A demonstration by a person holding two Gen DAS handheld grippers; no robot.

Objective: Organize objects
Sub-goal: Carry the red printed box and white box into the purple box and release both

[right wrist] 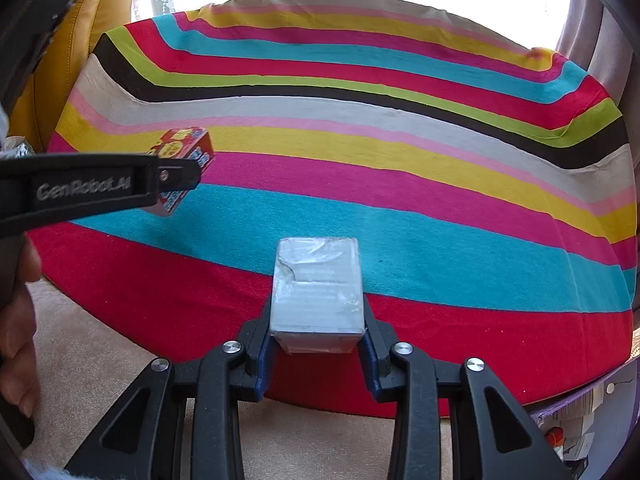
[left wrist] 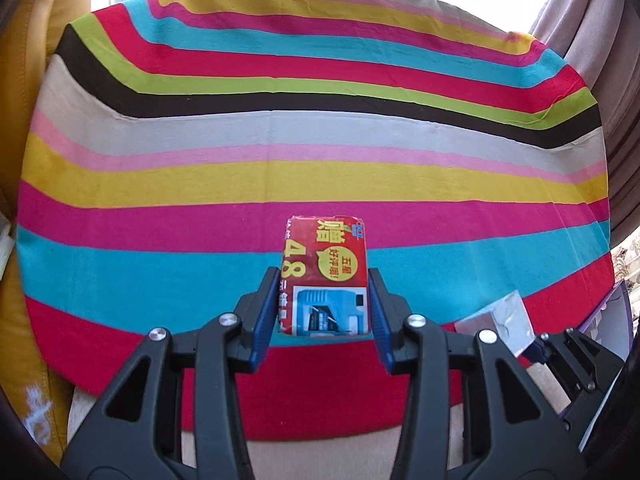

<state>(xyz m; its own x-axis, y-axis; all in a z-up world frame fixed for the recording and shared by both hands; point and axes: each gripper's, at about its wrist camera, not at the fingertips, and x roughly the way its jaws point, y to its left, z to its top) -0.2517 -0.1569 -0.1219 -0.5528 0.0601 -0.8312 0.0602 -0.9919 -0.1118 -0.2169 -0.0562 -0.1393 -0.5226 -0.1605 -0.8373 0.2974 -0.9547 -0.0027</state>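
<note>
We've got one box per hand-held gripper: left (left wrist: 324,300) clamps the red box (left wrist: 326,264) at frame centre, right (right wrist: 316,344) grips the grey box (right wrist: 316,292), both above the striped table (right wrist: 400,208), likely ready for sorting.

A striped cloth (left wrist: 320,168) is spread over the desk; a yellow leather seat (right wrist: 92,24) is seen beside it.

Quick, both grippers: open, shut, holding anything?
Left gripper: shut on the red box.
Right gripper: shut on the grey box.
</note>
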